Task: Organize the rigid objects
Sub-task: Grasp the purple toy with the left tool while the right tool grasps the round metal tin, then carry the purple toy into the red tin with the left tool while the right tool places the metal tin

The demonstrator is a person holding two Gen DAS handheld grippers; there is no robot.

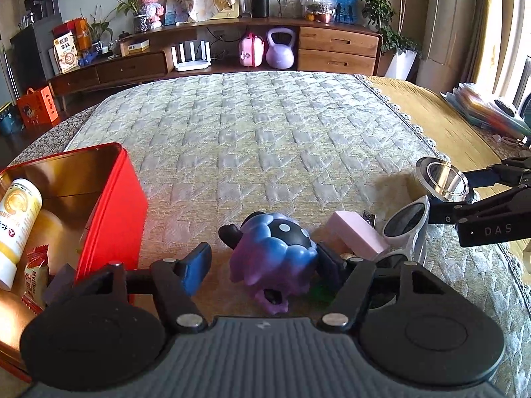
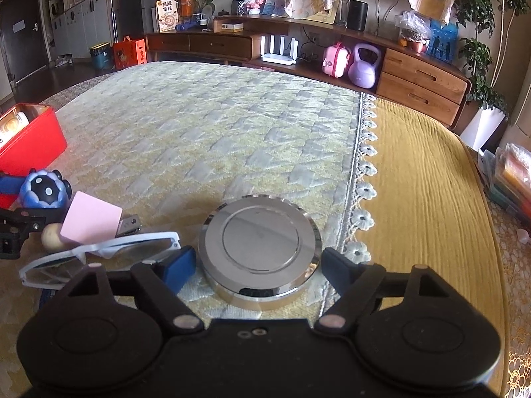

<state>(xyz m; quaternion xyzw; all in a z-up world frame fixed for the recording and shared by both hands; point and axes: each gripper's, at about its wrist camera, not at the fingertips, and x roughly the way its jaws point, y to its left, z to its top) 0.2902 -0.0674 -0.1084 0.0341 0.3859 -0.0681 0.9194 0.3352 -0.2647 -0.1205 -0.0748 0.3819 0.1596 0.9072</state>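
A home, prob. a living rm. Far wall has a long low wooden sideboard w/ drawers [image 1: 338,48], holding a white multi-antenna wifi router [image 1: 192,56], a lilac kettlebell [image 1: 280,49], a pink kids' case [image 1: 251,53], a black cylinder speaker [image 1: 260,3], a pink plush doll [image 1: 151,6] & potted plants. Near work surface is draped in a quilted yellow-grey cloth w/ lace edge [image 2: 232,126]. Far left: dark entry door [image 2: 23,33], white cabinets, an orange gift bag on the floor [image 2: 129,51].
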